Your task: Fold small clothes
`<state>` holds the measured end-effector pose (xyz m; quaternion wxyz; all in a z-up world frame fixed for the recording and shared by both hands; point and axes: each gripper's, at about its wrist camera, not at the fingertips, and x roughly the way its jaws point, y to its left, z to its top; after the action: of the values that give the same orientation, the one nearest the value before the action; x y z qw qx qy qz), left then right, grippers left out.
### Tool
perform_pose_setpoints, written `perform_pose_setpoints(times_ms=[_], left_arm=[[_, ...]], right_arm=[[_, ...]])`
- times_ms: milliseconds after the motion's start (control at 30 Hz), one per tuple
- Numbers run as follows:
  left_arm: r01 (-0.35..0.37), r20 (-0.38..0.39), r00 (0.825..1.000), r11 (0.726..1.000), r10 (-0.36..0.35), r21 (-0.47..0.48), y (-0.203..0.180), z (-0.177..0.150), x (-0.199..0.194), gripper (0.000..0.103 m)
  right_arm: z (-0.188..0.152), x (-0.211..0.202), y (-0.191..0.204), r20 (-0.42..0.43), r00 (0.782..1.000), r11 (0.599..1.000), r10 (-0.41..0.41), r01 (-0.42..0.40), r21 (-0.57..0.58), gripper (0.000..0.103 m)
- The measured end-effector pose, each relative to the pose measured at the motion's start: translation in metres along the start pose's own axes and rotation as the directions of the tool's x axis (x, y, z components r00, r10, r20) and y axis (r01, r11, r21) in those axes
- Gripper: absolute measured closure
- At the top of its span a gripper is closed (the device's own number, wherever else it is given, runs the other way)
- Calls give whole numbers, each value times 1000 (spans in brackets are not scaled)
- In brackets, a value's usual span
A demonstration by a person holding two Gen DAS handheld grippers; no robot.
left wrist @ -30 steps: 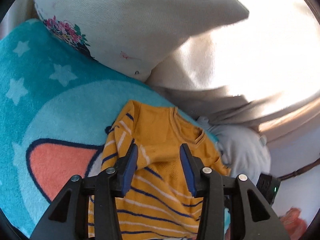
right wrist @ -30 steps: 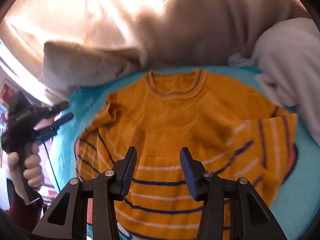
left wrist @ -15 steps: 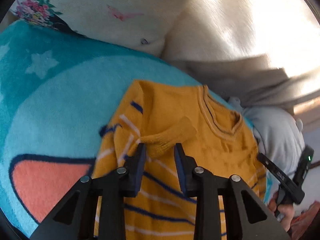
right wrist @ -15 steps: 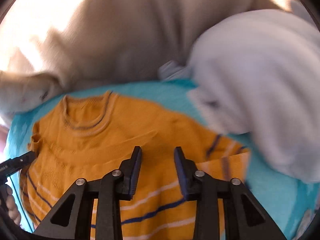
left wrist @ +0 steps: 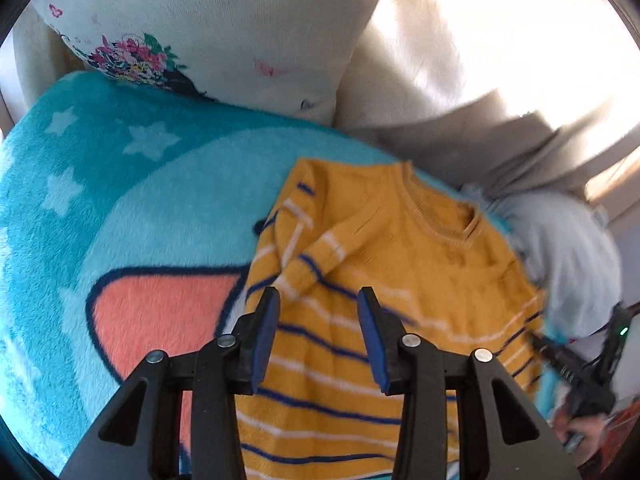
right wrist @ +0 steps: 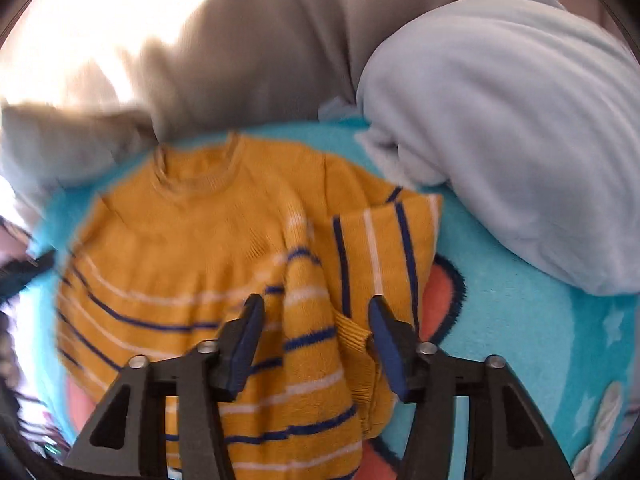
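A mustard sweater (left wrist: 420, 264) with navy and white stripes lies face up on the teal blanket (left wrist: 120, 184). One sleeve (left wrist: 312, 264) lies folded across the chest, just past my left gripper (left wrist: 318, 296). Its jaws are opening and nothing is pressed between them. In the right wrist view the sweater (right wrist: 192, 232) fills the middle. The other sleeve (right wrist: 308, 320) is bunched up with its ribbed cuff between the pads of my right gripper (right wrist: 316, 300). Those jaws are closing but still stand wide apart around the sleeve.
A pale blue plush bundle (right wrist: 500, 140) lies against the sweater's right shoulder. A cream pillow (left wrist: 200, 20) with a flower print and beige cushions (left wrist: 460, 100) stand at the back. The right gripper's black body (left wrist: 580, 368), held in a hand, shows at the left view's lower right.
The left gripper let go of the sleeve it pinched, and the sleeve now lies across the chest. The right gripper swung over to the other sleeve, which is now gathered between its jaws.
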<state>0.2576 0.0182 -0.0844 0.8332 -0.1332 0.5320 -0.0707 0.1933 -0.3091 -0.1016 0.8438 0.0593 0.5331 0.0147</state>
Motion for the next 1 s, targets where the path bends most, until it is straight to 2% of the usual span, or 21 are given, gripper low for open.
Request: perform_pose_setpoints(times_ms=[67, 133, 167, 233, 267, 333, 400, 467, 500, 700, 833, 1000], left_arm=[[-56, -4, 998, 998, 56, 4, 3, -1, 9, 64], [-109, -9, 994, 994, 109, -18, 12, 4, 21, 64], [-113, -25, 993, 993, 111, -45, 17, 6, 28, 64], [-62, -52, 997, 990, 56, -130, 33, 10, 35, 62], [-38, -57, 998, 985, 29, -166, 40, 12, 34, 62], [-14, -49, 999, 982, 5, -190, 47, 14, 29, 62], [-13, -35, 999, 981, 7, -191, 52, 15, 19, 62], [-14, -16, 1000, 977, 10, -211, 60, 10, 6, 62], [-18, -6, 1000, 975, 17, -222, 64, 9, 0, 62], [-42, 31, 998, 972, 51, -231, 73, -17, -39, 62], [-107, 48, 992, 970, 120, -218, 68, -43, -64, 62], [-171, 90, 977, 963, 193, -210, 52, -78, -100, 62]], right_arm=[[1, 4, -3, 2, 999, 999, -54, 54, 7, 95], [4, 7, -20, 11, 998, 994, -65, 64, 86, 95], [5, 11, -27, 3, 998, 990, -67, 66, 122, 95], [8, 19, -44, -16, 999, 978, -51, 53, 201, 93], [9, 21, -52, -22, 999, 970, -32, 37, 240, 87], [10, 18, -67, -13, 1000, 948, 24, -18, 319, 86], [10, 7, -78, 11, 1000, 939, 14, -17, 345, 76], [8, -6, -85, 28, 998, 942, -50, 38, 334, 72], [5, -13, -89, 37, 998, 942, -54, 38, 333, 72], [-22, -55, -102, 88, 996, 949, 4, -32, 314, 72], [-45, -72, -79, 107, 992, 965, 70, -95, 246, 72], [-63, -83, -33, 122, 981, 981, 148, -161, 106, 72]])
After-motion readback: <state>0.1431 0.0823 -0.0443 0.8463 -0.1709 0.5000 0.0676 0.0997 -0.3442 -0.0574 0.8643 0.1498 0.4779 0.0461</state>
